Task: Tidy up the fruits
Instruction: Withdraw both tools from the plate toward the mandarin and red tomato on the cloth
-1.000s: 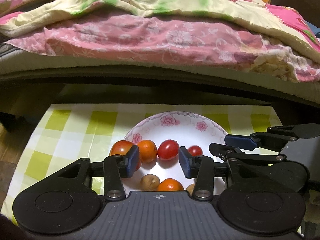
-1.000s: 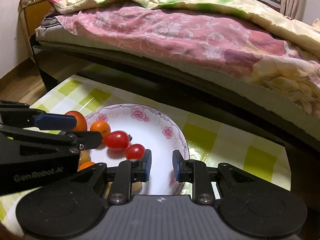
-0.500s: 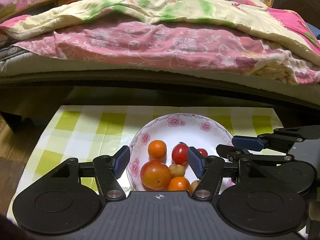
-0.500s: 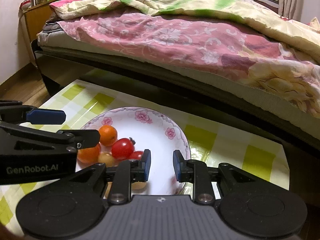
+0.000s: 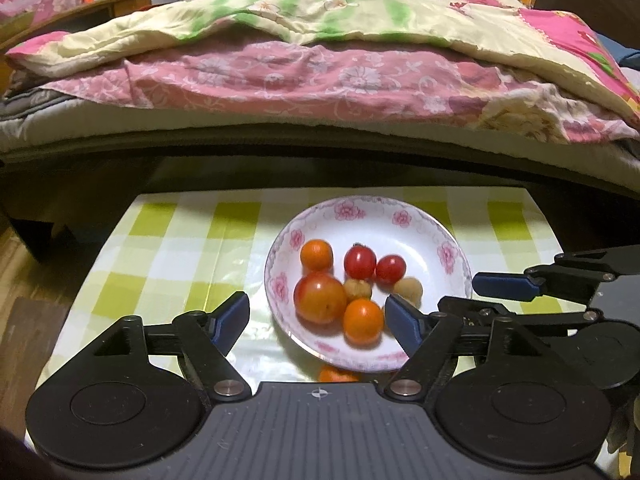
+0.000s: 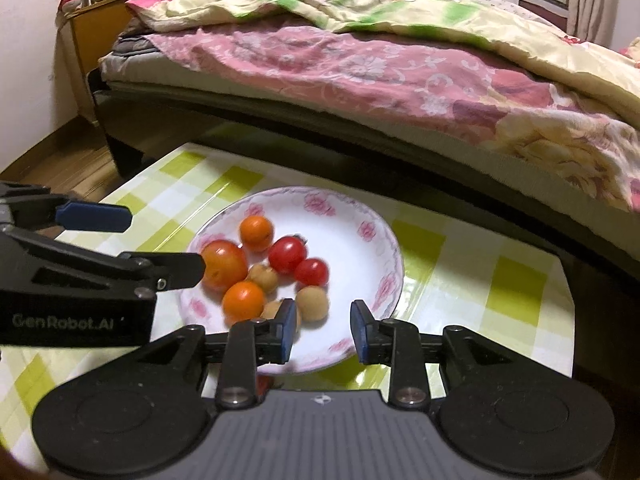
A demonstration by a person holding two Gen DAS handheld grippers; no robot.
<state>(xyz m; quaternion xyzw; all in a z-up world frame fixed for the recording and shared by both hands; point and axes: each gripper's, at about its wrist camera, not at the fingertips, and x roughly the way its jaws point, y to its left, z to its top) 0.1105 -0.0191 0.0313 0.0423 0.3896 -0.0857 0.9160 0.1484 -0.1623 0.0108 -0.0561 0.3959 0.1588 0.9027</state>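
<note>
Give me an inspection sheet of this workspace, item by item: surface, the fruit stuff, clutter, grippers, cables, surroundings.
Surface: low table under a green and white checked cloth.
Job's things: flowered plate holds one large tomato, two small oranges, two cherry tomatoes and a few tan round fruits; another orange fruit lies off the plate at its near rim, partly hidden.
Clutter: nothing seen.
Grippers: left gripper jaws opening, wide, nothing gripped; right gripper jaws opening, narrower, nothing gripped.
Cables: nothing seen.
Surroundings: bed with pink floral and yellow quilts behind the table; wooden cabinet at its head.
</note>
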